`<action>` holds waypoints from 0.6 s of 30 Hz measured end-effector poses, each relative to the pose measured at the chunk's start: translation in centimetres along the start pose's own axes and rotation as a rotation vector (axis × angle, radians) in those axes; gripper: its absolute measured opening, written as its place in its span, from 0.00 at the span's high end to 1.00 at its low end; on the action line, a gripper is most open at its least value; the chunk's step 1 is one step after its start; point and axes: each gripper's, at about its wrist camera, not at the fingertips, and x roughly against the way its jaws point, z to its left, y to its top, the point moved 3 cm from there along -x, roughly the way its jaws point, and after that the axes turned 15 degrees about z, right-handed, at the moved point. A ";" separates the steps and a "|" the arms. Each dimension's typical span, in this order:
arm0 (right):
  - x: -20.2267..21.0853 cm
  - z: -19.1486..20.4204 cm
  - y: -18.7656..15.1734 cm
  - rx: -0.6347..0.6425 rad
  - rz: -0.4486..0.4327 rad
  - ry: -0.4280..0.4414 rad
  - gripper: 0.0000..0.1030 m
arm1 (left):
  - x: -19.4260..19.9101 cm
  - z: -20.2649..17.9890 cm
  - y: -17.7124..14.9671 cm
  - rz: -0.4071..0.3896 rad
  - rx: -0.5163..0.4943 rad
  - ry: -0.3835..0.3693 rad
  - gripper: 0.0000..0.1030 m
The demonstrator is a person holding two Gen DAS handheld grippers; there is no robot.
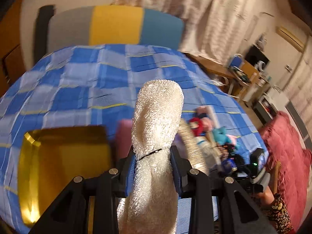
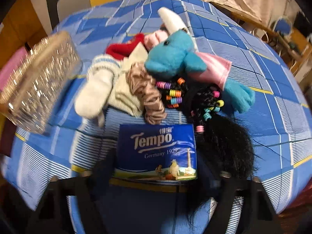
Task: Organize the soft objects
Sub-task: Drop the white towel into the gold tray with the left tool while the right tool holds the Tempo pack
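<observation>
My left gripper (image 1: 153, 159) is shut on a rolled white terry towel (image 1: 158, 120) tied with a black band, held above the blue checked cloth (image 1: 78, 81). A gold box (image 1: 64, 167) lies below to the left. In the right wrist view my right gripper (image 2: 156, 177) is shut on a blue Tempo tissue pack (image 2: 156, 152). Beyond it lies a pile: a teal plush toy (image 2: 171, 56), white mittens (image 2: 95, 93), a beige scrunchie (image 2: 148, 93), a black hairpiece with coloured beads (image 2: 218, 132) and a red item (image 2: 124, 48).
A clear studded box (image 2: 37, 81) stands left of the pile, with a pink object (image 2: 9, 68) behind it. A grey, yellow and blue chair back (image 1: 117, 25) is beyond the table. A red cushion (image 1: 286, 148) and shelves (image 1: 253, 78) are to the right.
</observation>
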 end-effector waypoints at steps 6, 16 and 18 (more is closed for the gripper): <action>0.5 3.3 -2.7 -0.032 -0.116 0.013 0.28 | 0.1 9.5 -2.4 0.037 0.148 0.083 0.68; 4.9 9.3 -5.7 -0.021 -0.193 0.108 0.29 | -3.9 20.4 -5.2 0.147 0.293 0.178 0.68; 5.8 10.3 -6.1 -0.021 -0.206 0.113 0.28 | -4.8 21.9 -5.3 0.160 0.324 0.195 0.68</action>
